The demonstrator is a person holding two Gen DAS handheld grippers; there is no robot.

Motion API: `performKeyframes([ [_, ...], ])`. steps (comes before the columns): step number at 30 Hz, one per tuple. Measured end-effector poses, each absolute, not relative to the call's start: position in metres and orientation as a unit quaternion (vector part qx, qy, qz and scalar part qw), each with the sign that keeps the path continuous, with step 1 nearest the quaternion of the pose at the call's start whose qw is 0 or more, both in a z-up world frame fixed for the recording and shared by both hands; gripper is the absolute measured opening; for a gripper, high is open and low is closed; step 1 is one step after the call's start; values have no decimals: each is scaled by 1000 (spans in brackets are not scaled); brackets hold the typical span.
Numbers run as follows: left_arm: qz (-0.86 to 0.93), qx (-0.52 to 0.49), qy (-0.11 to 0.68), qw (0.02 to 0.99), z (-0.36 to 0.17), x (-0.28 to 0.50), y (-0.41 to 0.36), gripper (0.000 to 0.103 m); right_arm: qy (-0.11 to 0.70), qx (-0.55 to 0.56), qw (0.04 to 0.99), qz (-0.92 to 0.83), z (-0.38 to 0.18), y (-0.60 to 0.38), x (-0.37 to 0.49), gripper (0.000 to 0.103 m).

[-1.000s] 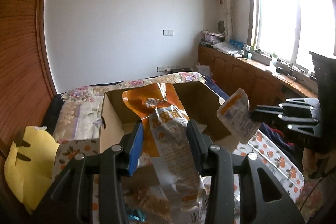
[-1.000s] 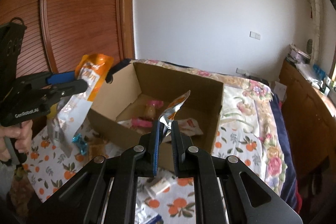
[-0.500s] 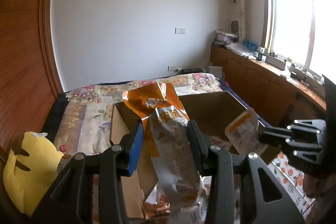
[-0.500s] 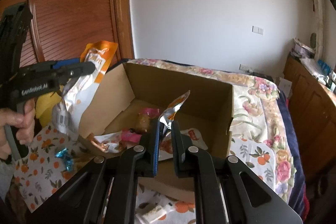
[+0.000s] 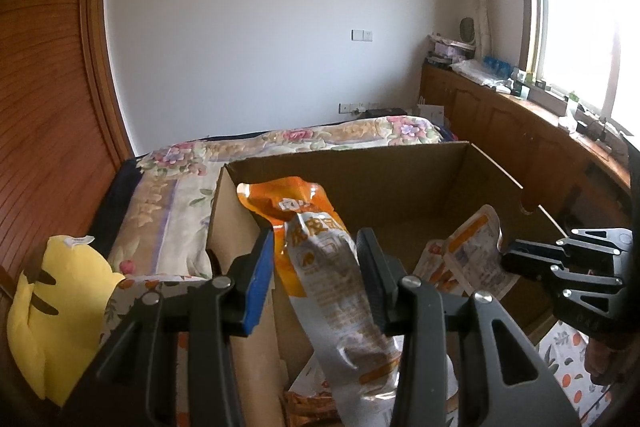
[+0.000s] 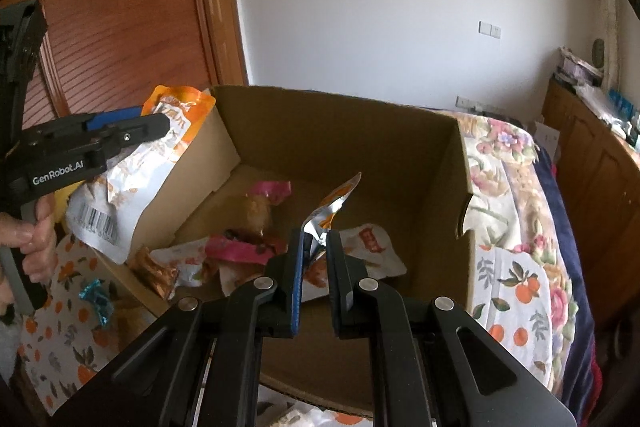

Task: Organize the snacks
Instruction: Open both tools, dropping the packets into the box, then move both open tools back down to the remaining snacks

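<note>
Where the left wrist camera looks along its fingers, the left claw (image 5: 316,275) is clamped on an orange-and-silver snack pouch (image 5: 320,267), whose orange top rises ahead of the fingertips over the near left corner of the open cardboard box (image 5: 360,171) and whose silver body hangs back under the claw. Ahead and to the right, the right claw (image 5: 506,259) pinches the edge of a smaller orange-and-silver sachet (image 5: 476,259) above the box interior. A yellow plush toy (image 5: 52,311) lies to the left of the claw, on the bed with the floral bedspread (image 5: 168,195).

In the right wrist view, the right claw (image 6: 316,247) has its fingers closed together on the crumpled silver tail of the sachet (image 6: 332,205), which sticks up ahead of the fingertips over the box (image 6: 344,131). Below and beyond the claw, pink wrappers (image 6: 240,247) and other packets lie on the box floor. Far left, the left claw (image 6: 164,125) grips the pouch (image 6: 132,183) at the box's left wall, barcode end dangling outside it. A blue foil candy (image 6: 94,297) lies on the orange-print cloth (image 6: 72,347) to the lower left.
</note>
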State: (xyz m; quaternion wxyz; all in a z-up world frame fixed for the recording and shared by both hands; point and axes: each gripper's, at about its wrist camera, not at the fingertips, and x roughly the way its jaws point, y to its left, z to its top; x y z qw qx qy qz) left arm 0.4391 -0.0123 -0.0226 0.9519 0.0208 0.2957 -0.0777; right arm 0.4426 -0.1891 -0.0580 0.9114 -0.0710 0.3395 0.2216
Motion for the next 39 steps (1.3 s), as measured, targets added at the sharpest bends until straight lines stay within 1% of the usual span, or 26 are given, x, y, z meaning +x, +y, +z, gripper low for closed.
performKeyframes([
  [4, -86, 24, 293, 952, -21, 437, -13, 42, 344, -65, 909, 225, -60, -191, 441, 11],
  [6, -88, 28, 289, 953, -19, 431, -15, 43, 342, -54, 908, 233, -58, -193, 438, 14],
  [8, -98, 24, 287, 953, -17, 423, -16, 46, 338, -51, 909, 237, -54, -195, 433, 19],
  [10, -103, 25, 285, 953, -14, 411, -18, 50, 333, -52, 910, 241, -50, -196, 425, 20],
  [12, -106, 27, 282, 953, -11, 401, -19, 52, 329, -50, 910, 247, -44, -197, 413, 25],
  [13, -109, 25, 279, 954, -9, 393, -19, 54, 326, -49, 911, 247, -42, -198, 407, 25],
  [16, -117, 24, 279, 953, -8, 375, -18, 55, 317, -50, 913, 251, -36, -201, 387, 27],
  [20, -119, 33, 276, 953, -8, 351, -20, 56, 312, -56, 912, 260, -29, -203, 361, 38],
  [23, -119, 38, 270, 955, -8, 332, -20, 59, 314, -60, 910, 264, -29, -201, 345, 42],
  [25, -123, 35, 269, 955, -10, 323, -18, 68, 313, -59, 910, 266, -33, -201, 334, 49],
  [26, -124, 33, 269, 954, -12, 319, -18, 69, 313, -57, 909, 268, -34, -201, 330, 56],
  [27, -126, 31, 272, 954, -15, 316, -16, 69, 314, -55, 908, 271, -36, -202, 325, 60],
  [29, -127, 29, 281, 951, -20, 311, -15, 69, 318, -59, 906, 274, -44, -202, 317, 62],
  [31, -125, 33, 287, 949, -26, 306, -16, 70, 320, -64, 906, 270, -49, -202, 312, 70],
  [33, -123, 38, 288, 949, -30, 301, -16, 70, 325, -58, 905, 270, -55, -204, 307, 82],
  [35, -123, 38, 292, 948, -35, 297, -15, 70, 328, -56, 904, 270, -59, -206, 303, 88],
  [39, -126, 28, 308, 943, -51, 291, -12, 70, 336, -62, 901, 266, -70, -206, 297, 88],
])
